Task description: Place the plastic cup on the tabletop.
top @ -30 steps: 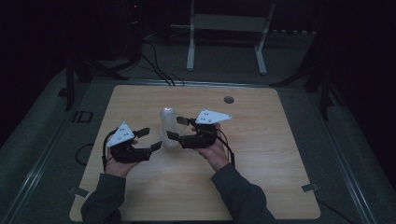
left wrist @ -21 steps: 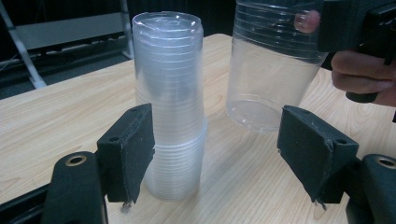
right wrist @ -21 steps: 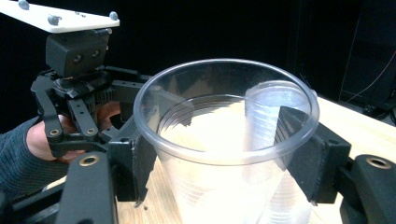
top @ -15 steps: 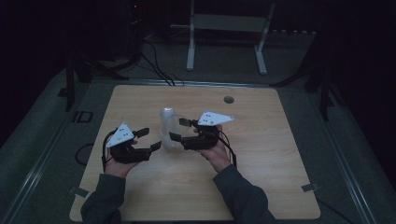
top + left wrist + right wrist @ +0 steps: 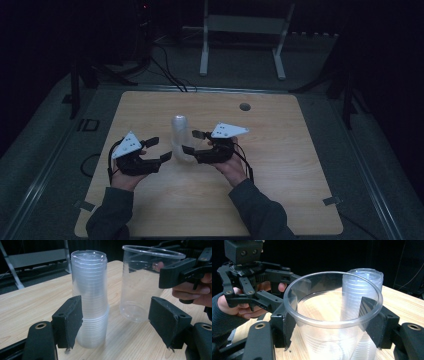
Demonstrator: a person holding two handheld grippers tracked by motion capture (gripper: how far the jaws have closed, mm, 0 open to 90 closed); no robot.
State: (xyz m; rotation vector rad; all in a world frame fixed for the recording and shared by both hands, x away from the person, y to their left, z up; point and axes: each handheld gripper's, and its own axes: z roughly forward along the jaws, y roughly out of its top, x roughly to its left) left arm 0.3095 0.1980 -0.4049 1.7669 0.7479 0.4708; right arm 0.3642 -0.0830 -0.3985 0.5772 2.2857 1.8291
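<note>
Clear plastic cup (image 5: 332,322) stands upright on the wooden table (image 5: 280,200) just beside the inverted cup stack (image 5: 90,297), clamped by our right gripper (image 5: 329,325), while our left gripper (image 5: 116,320) waits wide; we advise a light squeeze to avoid crushing it.

A dim lab or recording studio is surrounding us: a bare wooden table (image 5: 280,200) is sitting on grey flooring, cables (image 5: 167,70) are trailing across the far floor, and a white metal stand (image 5: 242,30) is standing beyond in darkness.
</note>
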